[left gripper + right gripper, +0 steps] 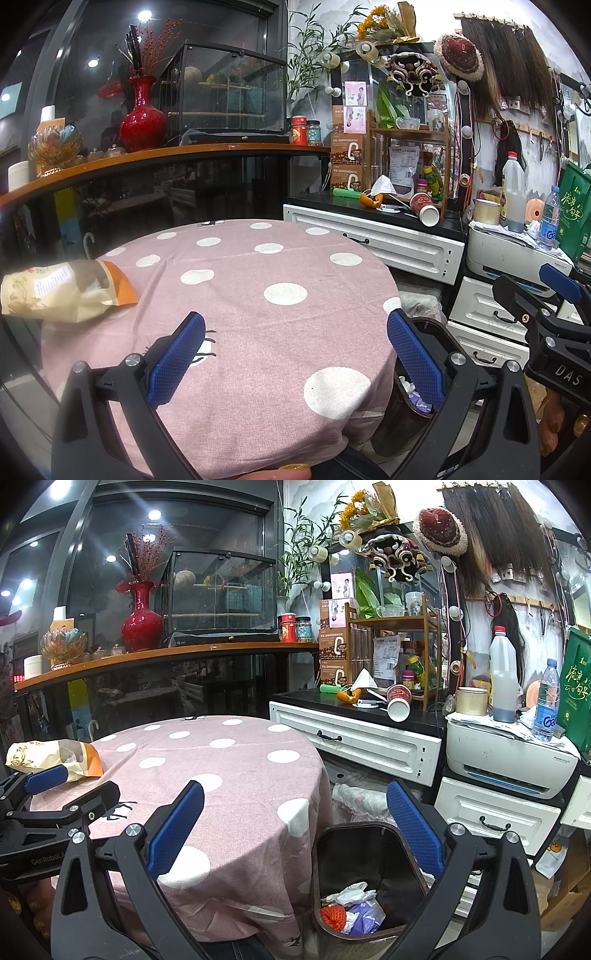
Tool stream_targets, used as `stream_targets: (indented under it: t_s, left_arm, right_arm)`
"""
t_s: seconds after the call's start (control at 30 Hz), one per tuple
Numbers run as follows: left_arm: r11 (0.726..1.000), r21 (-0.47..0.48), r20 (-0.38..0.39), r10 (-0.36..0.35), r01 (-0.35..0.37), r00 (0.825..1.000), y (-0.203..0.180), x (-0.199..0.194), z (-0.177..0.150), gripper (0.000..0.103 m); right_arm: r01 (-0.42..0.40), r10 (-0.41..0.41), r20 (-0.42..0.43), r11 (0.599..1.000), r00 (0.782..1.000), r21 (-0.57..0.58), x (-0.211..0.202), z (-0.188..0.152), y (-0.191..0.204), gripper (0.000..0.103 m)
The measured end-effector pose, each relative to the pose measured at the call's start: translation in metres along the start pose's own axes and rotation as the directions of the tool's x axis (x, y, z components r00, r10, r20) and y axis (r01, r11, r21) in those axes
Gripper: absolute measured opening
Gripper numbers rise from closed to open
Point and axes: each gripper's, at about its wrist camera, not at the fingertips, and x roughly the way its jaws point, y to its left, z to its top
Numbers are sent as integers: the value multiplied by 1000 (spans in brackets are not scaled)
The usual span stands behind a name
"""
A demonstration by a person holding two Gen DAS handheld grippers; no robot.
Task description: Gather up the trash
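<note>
Left hand-held gripper [295, 354] hovers over the polka-dot desk [258, 325], jaws wide apart, nothing between them. The snack bag [62, 290] lies flat at the desk's far-left edge, well off to the left of that gripper. Right hand-held gripper [295, 834] spread wide too, empty, poised above the dark trash bin [365, 882] beside the desk. Inside the bin: crumpled white paper, something purple, an orange-red scrap.

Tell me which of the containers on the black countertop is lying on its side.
The red paper cup, tipped over at the counter's front edge with its white open mouth toward the camera. The jars and bottles behind it on the wooden rack all stand upright.
</note>
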Motion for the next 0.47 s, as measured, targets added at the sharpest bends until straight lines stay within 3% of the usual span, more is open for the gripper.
stream_targets:
  t_s: [0.47]
  left_arm:
    - [1000, -7, -5, -5, 5, 1000, 1, 2, -2, 98]
  right_arm:
    - [0, 0, 0, 1000, 1000, -1, 1, -1, 1, 97]
